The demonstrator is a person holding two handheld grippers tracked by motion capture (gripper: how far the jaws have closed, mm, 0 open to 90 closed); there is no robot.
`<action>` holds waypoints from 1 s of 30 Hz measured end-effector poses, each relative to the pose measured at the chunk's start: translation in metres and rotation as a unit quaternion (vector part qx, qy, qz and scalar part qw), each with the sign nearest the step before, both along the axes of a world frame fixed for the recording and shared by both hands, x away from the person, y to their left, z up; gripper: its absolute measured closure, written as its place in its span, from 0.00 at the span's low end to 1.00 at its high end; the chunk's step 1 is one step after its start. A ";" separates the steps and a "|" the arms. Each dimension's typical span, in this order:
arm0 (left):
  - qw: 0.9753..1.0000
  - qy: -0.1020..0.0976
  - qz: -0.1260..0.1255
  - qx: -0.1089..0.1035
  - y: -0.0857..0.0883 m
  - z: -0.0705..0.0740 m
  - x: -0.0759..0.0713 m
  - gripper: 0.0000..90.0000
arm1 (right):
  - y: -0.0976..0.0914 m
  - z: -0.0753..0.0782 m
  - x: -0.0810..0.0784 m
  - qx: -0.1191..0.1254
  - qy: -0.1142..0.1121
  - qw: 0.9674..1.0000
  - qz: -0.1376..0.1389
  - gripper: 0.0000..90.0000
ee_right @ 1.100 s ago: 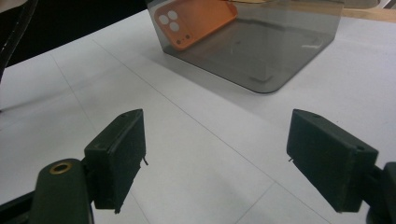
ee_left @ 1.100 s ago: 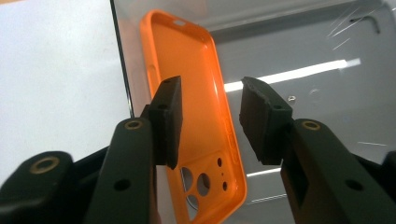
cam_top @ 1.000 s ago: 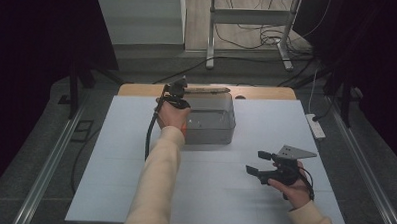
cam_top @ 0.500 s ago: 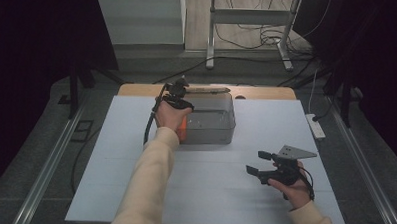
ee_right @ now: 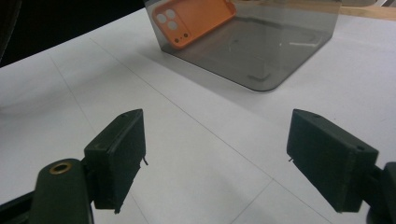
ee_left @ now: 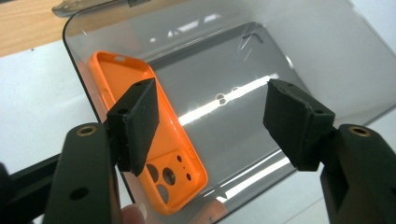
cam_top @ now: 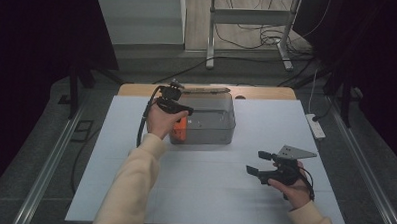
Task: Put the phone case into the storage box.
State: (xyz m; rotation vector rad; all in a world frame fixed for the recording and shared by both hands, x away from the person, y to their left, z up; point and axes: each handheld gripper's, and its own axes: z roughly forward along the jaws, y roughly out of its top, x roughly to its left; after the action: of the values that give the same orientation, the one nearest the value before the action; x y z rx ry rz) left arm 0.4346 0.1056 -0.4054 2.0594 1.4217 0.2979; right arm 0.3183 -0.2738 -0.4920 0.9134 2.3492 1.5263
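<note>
An orange phone case (cam_top: pixel 179 129) (ee_left: pixel 122 70) (ee_right: pixel 196 18) leans on edge against the left wall inside a clear grey plastic box (cam_top: pixel 213 133) (ee_left: pixel 327 56) (ee_right: pixel 261 51) at the middle back of the white table. My left gripper (cam_top: pixel 184 110) (ee_left: pixel 210 121) hovers over the box's left end. Its jaws have just been opening and stand open, apart from the case, with nothing between them. My right gripper (cam_top: pixel 259 162) (ee_right: pixel 215 158) rests low over the table at the front right, open and empty, pointing toward the box.
A clear lid (cam_top: pixel 207 89) lies on a wooden board (cam_top: pixel 257 92) behind the box. A white power strip (cam_top: pixel 314 125) sits at the table's right edge. Metal rails (cam_top: pixel 49 167) run along both sides. A cable (cam_top: pixel 142 122) trails from the left gripper.
My left hand has drawn up and a little left from the box with its jaws spreading; the orange case now stands free in the box's left end. The right hand has kept still.
</note>
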 end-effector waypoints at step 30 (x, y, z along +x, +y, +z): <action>0.982 -0.116 -0.123 -0.085 0.046 -0.016 -0.108 0.35 | -0.004 -0.005 0.002 -0.017 0.008 1.000 -0.018 0.22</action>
State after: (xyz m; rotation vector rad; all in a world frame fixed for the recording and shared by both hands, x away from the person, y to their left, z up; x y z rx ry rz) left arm 0.3271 0.1515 -0.4214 1.9625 1.0080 0.2912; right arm 0.3199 -0.2778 -0.4973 0.9571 2.3492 1.4669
